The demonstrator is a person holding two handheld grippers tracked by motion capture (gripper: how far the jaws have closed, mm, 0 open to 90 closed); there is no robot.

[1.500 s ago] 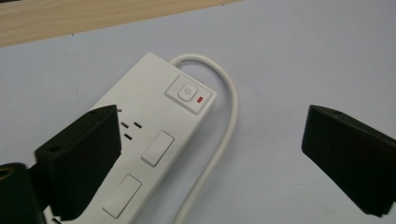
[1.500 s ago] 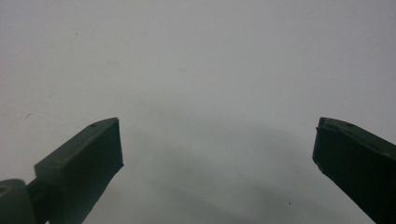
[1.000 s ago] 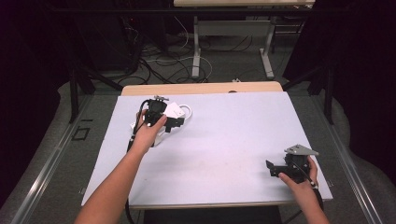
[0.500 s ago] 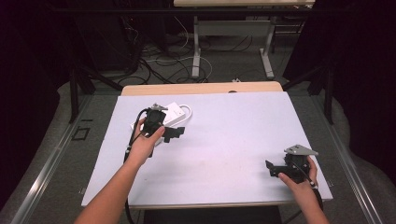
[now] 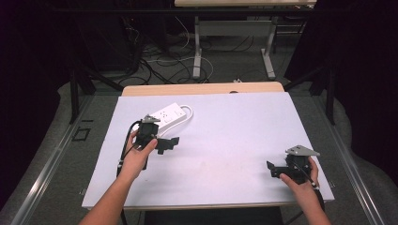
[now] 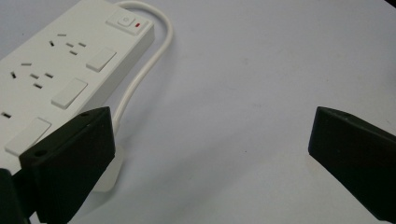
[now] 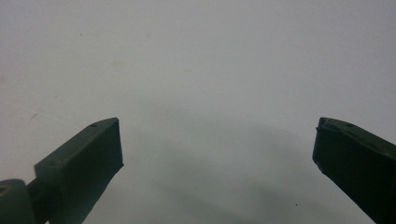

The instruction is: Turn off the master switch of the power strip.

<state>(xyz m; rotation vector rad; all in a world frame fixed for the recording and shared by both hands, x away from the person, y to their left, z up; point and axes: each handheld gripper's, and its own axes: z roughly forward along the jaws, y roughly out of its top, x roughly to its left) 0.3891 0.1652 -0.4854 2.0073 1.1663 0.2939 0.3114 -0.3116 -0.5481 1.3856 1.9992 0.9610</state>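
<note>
A white power strip (image 5: 168, 114) with a red-lit switch lies at the back left of the white table (image 5: 225, 136), its white cable (image 5: 187, 112) looping beside it. In the left gripper view the power strip (image 6: 51, 79) fills the upper left and its cable (image 6: 140, 79) curves down toward the left jaw. My left gripper (image 5: 167, 144) hovers just in front of the strip, open, with nothing between its jaws (image 6: 210, 154). My right gripper (image 5: 272, 168) rests low near the table's front right corner, open over bare table (image 7: 215, 158).
A wooden strip (image 5: 202, 88) runs along the table's far edge. Beyond it the floor holds tangled cables (image 5: 159, 56) and the legs of another desk (image 5: 197, 51). Dark curtains close in both sides.
My left gripper has drawn back from the power strip toward the front and right, leaving the strip lying uncovered. The right gripper has stayed put.
</note>
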